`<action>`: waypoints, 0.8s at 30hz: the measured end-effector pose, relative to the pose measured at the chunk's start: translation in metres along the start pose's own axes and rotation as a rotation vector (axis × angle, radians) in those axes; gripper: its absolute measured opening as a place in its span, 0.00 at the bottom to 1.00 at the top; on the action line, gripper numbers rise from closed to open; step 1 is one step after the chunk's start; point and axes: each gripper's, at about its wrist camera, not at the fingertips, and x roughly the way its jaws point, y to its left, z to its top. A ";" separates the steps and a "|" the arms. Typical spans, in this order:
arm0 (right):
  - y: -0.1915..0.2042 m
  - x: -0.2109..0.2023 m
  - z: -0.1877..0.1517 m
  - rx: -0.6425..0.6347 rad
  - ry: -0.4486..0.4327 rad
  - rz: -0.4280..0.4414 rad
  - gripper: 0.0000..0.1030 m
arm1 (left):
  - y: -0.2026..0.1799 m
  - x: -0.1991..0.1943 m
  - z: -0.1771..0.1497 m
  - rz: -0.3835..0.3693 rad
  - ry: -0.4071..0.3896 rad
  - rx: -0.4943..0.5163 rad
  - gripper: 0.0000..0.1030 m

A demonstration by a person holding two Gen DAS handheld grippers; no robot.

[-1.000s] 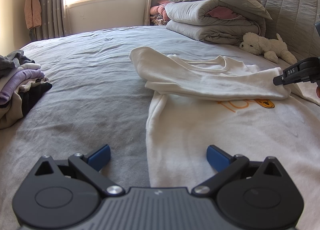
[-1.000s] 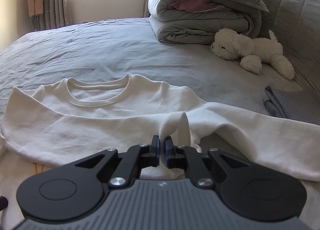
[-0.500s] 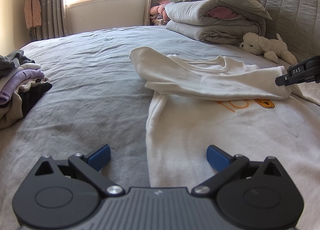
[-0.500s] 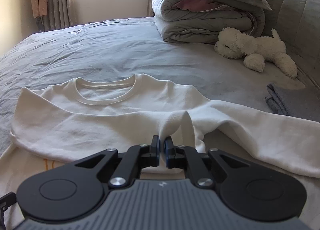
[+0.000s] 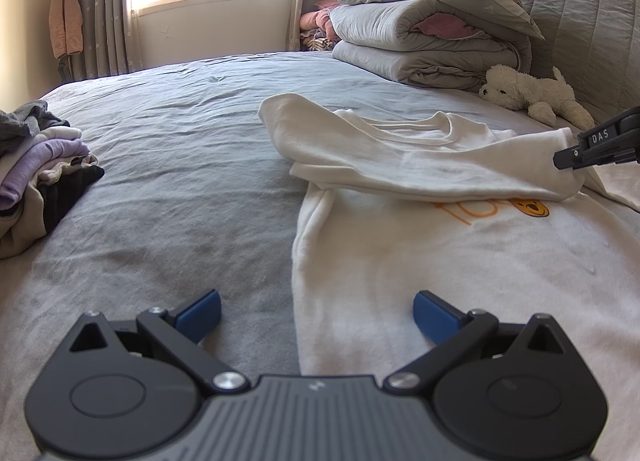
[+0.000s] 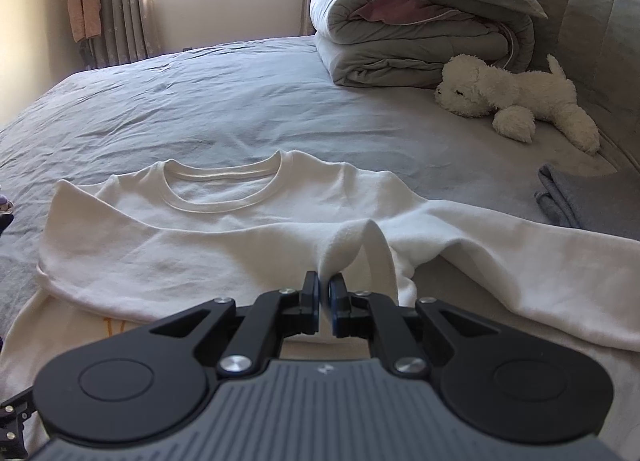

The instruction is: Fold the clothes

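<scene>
While my left gripper [image 5: 316, 311] hangs low over the grey bedspread [image 5: 168, 189], its blue pads [image 5: 200, 311] stand far apart with nothing between them; one sits over bare bed, the other over the lower body of the white sweatshirt [image 5: 420, 261]. That sweatshirt lies spread on the bed, its left sleeve folded across the chest just above an orange print [image 5: 500, 211]. At the right edge my right gripper [image 5: 568, 159] pinches the end of that sleeve. A pile of clothes [image 5: 40, 173] sits at the left, well apart from the sweatshirt. A folded duvet [image 5: 432, 41] and a white plush dog [image 5: 536, 97] lie near the headboard.

From my right wrist, I see the right gripper [image 6: 324, 293] nearly closed, clamped on a raised fold of the sweatshirt [image 6: 200, 245] sleeve. The round collar [image 6: 224, 189] lies flat beyond it, and the other sleeve [image 6: 520, 269] stretches away to the right. A folded grey garment [image 6: 588, 201] rests near that sleeve, below the plush dog [image 6: 516, 101].
</scene>
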 end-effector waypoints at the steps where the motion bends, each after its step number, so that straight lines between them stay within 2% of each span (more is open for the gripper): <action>1: 0.000 -0.001 0.000 0.002 -0.002 0.002 0.07 | 0.000 0.000 0.000 0.000 0.000 0.000 1.00; 6: -0.003 -0.008 0.005 0.006 -0.018 0.015 0.07 | 0.000 0.000 0.000 0.000 0.000 0.000 1.00; 24: -0.012 -0.005 0.011 -0.001 0.033 0.029 0.08 | 0.000 0.000 0.000 -0.001 0.000 0.001 1.00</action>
